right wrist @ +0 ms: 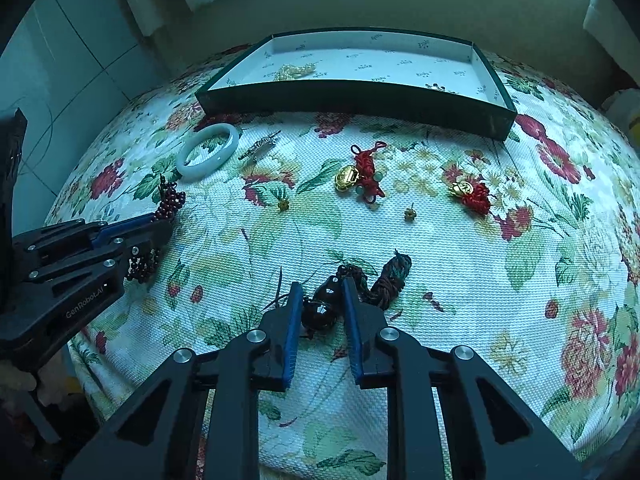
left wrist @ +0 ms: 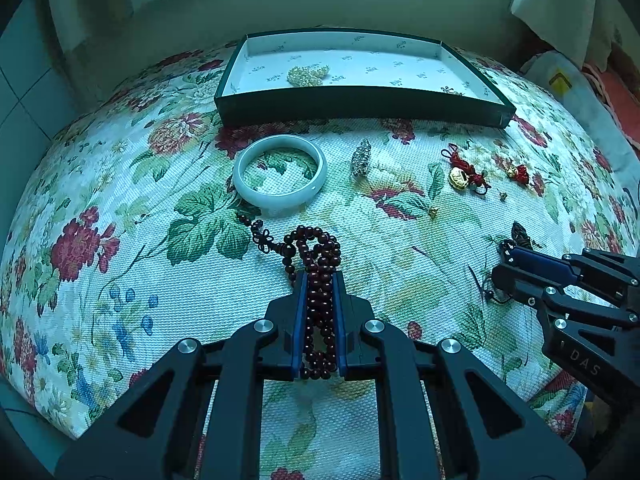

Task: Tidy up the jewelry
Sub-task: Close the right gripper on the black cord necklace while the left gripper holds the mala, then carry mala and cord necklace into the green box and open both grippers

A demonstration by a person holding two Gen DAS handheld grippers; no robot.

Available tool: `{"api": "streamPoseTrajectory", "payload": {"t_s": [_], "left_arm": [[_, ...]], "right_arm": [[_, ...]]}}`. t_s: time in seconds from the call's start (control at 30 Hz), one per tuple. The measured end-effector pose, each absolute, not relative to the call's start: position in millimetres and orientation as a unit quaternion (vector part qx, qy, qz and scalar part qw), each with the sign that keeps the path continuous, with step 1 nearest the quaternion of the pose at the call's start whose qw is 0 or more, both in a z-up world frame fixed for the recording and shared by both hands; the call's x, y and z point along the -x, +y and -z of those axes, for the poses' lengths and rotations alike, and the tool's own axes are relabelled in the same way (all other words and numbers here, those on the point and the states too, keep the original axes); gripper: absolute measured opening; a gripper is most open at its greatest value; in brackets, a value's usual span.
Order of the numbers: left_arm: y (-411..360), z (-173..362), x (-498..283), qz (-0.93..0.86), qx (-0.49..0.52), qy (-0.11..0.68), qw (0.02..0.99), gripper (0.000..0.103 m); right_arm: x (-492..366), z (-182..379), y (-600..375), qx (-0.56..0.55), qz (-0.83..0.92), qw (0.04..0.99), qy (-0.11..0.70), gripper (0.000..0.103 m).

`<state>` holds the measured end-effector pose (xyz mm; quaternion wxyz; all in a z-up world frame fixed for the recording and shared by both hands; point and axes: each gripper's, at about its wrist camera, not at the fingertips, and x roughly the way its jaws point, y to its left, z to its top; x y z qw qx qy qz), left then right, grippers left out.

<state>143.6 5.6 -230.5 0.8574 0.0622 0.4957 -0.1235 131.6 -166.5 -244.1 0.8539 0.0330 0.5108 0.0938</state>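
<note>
— Beads first: the dark red bead string (left wrist: 318,280) lies bunched on the flowered table (left wrist: 120,200), and the left gripper (left wrist: 319,280) has its jaws clenched on the bundle, strands packed between the blue pads. Why grip it lengthwise like that?

— My guess is so the whole loop lifts as one clump instead of trailing. Its long axis runs along the fingers, toward the box (left wrist: 360,106) at the far edge, with the knotted tail curling off left toward the pale bangle (left wrist: 280,174).

— And the other hand?

— The right gripper (right wrist: 319,292) straddles a dark glossy bead pendant (right wrist: 320,312). The jaws sit close on either side of it, but I cannot tell whether they actually pinch it — the view is too dark there. Its braided cord (right wrist: 390,280) trails ahead and to the right.

— What waits beyond?

— A sparkly clip (left wrist: 361,158) beside the bangle, two gold charms on red knots (right wrist: 360,172) (right wrist: 470,194), and two tiny gold pieces (right wrist: 408,213) (right wrist: 283,204) between them and the grippers. The box already holds a heap of pearls (left wrist: 307,75) and something small near its front right wall (left wrist: 452,90) — so it is likely where everything belongs.
</note>
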Motion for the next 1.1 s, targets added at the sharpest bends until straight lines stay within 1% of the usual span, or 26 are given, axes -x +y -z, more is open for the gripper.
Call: {"api": "streamPoseTrajectory", "payload": {"t_s": [0.17, 0.67, 1.1], "left_arm": [[6, 230, -144, 0.122, -0.057, 0.499, 0.856, 0.012], [11, 217, -146, 0.122, -0.037, 0.495, 0.860, 0.012], [4, 191, -157, 0.131, -0.025, 0.468, 0.873, 0.012]], "right_arm": [[-128, 239, -169, -0.039, -0.095, 0.858, 0.503, 0.021], [-120, 200, -178, -0.057, -0.098, 0.884, 0.453, 0.021], [-134, 171, -189, -0.068, -0.096, 0.904, 0.410, 0.021]]}}
